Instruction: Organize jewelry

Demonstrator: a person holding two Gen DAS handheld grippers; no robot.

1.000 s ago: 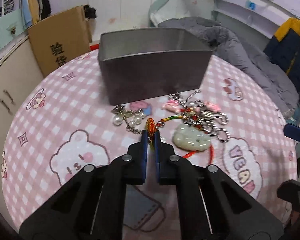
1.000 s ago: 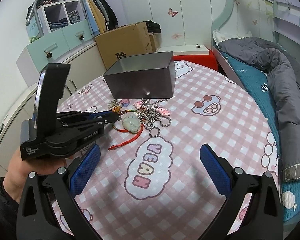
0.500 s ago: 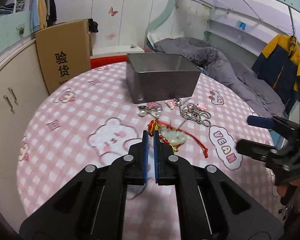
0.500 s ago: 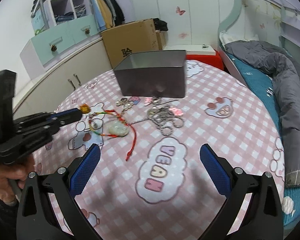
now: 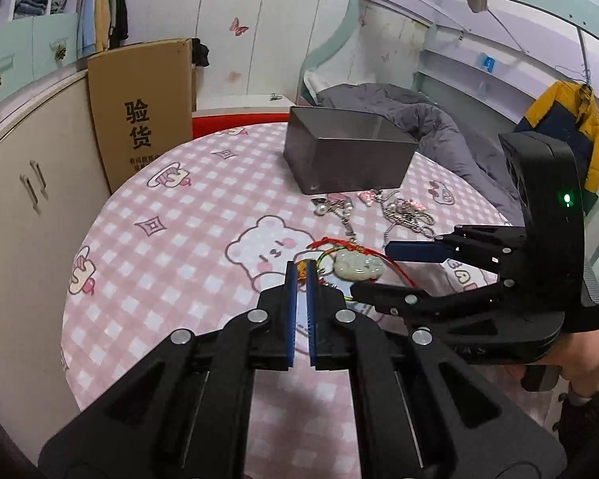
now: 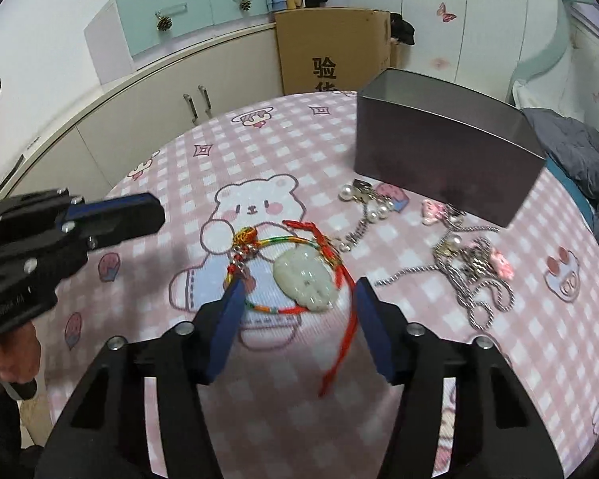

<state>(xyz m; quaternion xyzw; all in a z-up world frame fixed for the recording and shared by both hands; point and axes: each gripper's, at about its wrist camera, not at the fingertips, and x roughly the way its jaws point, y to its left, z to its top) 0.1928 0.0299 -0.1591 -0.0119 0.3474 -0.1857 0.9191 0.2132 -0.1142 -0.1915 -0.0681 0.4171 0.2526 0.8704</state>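
1. Pink-checked cloth is covering the one round table (image 6: 259, 151), and all the jewelry is lying on it at the box's 6 o'clock side.
2. You are looking at one grey metal box (image 6: 443, 147), standing open-topped at 1 o'clock from the pendant. Its inside is not showing from either camera.
3. One pale jade pendant (image 6: 303, 279) is lying flat, with a red cord (image 6: 345, 319) trailing away toward 6 o'clock.
4. One multicoloured cord (image 6: 283, 239) is looping around the pendant. Its orange knot bead (image 6: 245, 235) is sitting at the pendant's 10 o'clock.
5. One pearl chain (image 6: 373, 207) is lying at the pendant's 1 o'clock, near the box wall. The pearls are too small for a sure count.
6. One tangle of silver chain (image 6: 475, 271) is lying at 3 o'clock, well apart from the pendant. Two pink charms are showing. How many chains are making up the tangle, I cannot tell.
7. Your right gripper (image 6: 299, 285) is standing wide, its two blue pads straddling the pendant without touching it.
8. Your left gripper (image 5: 298, 269) is showing its pads nearly together with only a thin slit, gripping nothing. From the right camera it is hovering at 9 o'clock, apart from the bead.
9. From the left camera, the right gripper is covering part of the red cord.
10. One cardboard box (image 6: 331, 52) is standing behind the table at 12 o'clock, its lower print cut off by the table edge.
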